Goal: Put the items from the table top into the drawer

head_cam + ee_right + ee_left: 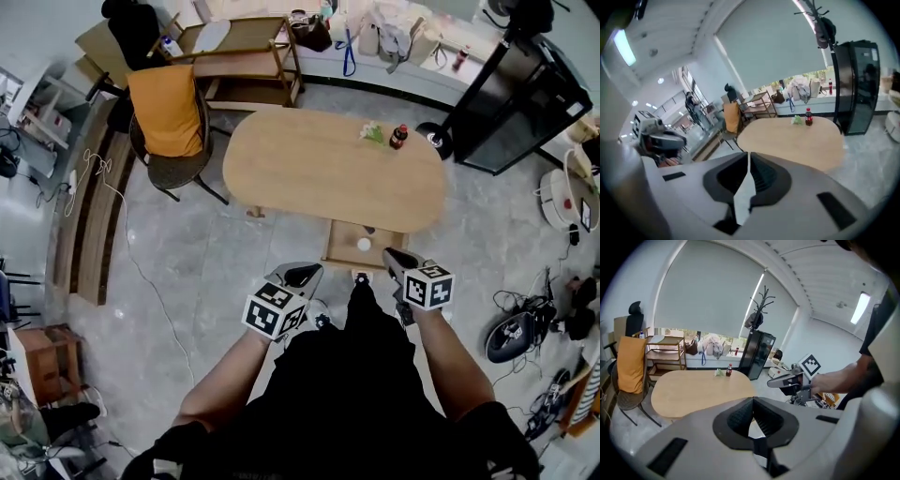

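The oval worktop (319, 173) lies ahead, with a black cabinet (525, 94) far right, a chair draped in orange (167, 122) far left, and the open drawer (339, 253) at its near edge holding a small white thing (364, 244). A dark bottle (398, 137) and a green-white bundle (372, 132) stand together at the far right end. My left claw (753, 400) and right claw (748, 155) are both pinched closed on nothing, just near of the drawer.

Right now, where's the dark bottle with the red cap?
In the head view, the dark red-capped bottle stands far right on the oval wooden table, beside a green bundle.
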A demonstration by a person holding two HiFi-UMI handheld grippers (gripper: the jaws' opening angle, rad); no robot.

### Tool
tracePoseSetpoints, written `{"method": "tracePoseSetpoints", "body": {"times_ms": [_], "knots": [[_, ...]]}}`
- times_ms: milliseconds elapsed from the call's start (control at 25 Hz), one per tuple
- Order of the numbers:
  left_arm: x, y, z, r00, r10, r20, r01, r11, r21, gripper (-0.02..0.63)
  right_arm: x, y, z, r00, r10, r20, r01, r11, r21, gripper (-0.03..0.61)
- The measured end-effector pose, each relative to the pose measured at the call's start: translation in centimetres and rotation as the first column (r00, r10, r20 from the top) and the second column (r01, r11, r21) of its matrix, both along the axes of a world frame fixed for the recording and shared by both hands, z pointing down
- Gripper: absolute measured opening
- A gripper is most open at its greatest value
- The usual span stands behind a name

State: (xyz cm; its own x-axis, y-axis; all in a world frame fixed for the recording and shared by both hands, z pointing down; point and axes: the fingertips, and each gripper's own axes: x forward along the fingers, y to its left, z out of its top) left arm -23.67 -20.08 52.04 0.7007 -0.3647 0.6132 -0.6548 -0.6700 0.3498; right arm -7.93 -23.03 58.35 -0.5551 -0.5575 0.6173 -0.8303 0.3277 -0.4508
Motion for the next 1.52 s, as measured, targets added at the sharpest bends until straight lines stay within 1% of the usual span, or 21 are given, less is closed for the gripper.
{"method": "tracePoseSetpoints", "body": {"times_ms": [80,160,280,440,560,760,920,1000,1120,1200,1320,1400,1520], "knots": [[0.7,0.1,-1.3,0.999,0.019,-0.036,-0.018,0.999,0.033,0.005,-0.5,1.4,-4.3,0.994,0.014,0.111,-0.020,0.998,0.057,0.007],[1.3,0.3,-2.4,0.998,0.029,-0.057,-0.026,0.998,0.057,0.005,-0.9,2.9,-7.5,0.985,0.010,0.174,-0.030,0.994,0.109,0.005],[2.3,0.9,-4.3,0.995,0.030,-0.091,-0.022,0.996,0.086,0.005,-1.1,4.8,-10.7,0.985,-0.017,0.174,-0.016,0.982,0.190,0.005],[3.3,1.8,-6.5,0.994,0.029,-0.104,-0.015,0.991,0.131,0.005,-1.0,5.4,-14.1,0.988,-0.054,0.146,0.006,0.950,0.311,0.005],[4.6,2.7,-7.4,0.994,0.013,-0.111,0.004,0.989,0.150,0.005,-0.3,6.0,-15.8,0.986,-0.093,0.136,0.040,0.936,0.349,0.005],[8.9,5.1,-9.7,0.983,-0.024,-0.181,0.057,0.983,0.177,0.005,3.0,9.1,-18.9,0.978,-0.130,0.166,0.052,0.912,0.406,0.003],[13.3,8.2,-10.8,0.981,-0.012,-0.191,0.049,0.980,0.191,0.005,5.7,12.6,-19.1,0.979,-0.153,0.133,0.083,0.899,0.429,0.003],[14.4,9.8,-10.9,0.981,-0.021,-0.191,0.057,0.981,0.184,0.005,6.8,14.2,-18.4,0.981,-0.160,0.107,0.101,0.900,0.424,0.003],[15.4,11.8,-10.2,0.983,-0.060,-0.175,0.089,0.983,0.162,0.005,8.5,16.0,-17.5,0.979,-0.176,0.098,0.120,0.900,0.418,0.003],[15.6,13.1,-9.3,0.986,-0.084,-0.142,0.106,0.981,0.160,0.005,9.5,17.2,-16.9,0.976,-0.192,0.101,0.134,0.898,0.419,0.003],[14.5,14.4,-8.7,0.989,-0.121,-0.080,0.134,0.973,0.186,0.005,9.9,18.7,-16.2,0.971,-0.214,0.104,0.152,0.895,0.419,0.003],[13.7,14.6,-8.7,0.987,-0.146,-0.071,0.156,0.972,0.178,0.005,10.0,19.1,-15.8,0.970,-0.219,0.102,0.159,0.897,0.413,0.003],[13.3,14.5,-9.3,0.984,-0.152,-0.090,0.165,0.973,0.162,0.005,10.0,19.6,-15.8,0.971,-0.211,0.113,0.148,0.902,0.406,0.003]]}}
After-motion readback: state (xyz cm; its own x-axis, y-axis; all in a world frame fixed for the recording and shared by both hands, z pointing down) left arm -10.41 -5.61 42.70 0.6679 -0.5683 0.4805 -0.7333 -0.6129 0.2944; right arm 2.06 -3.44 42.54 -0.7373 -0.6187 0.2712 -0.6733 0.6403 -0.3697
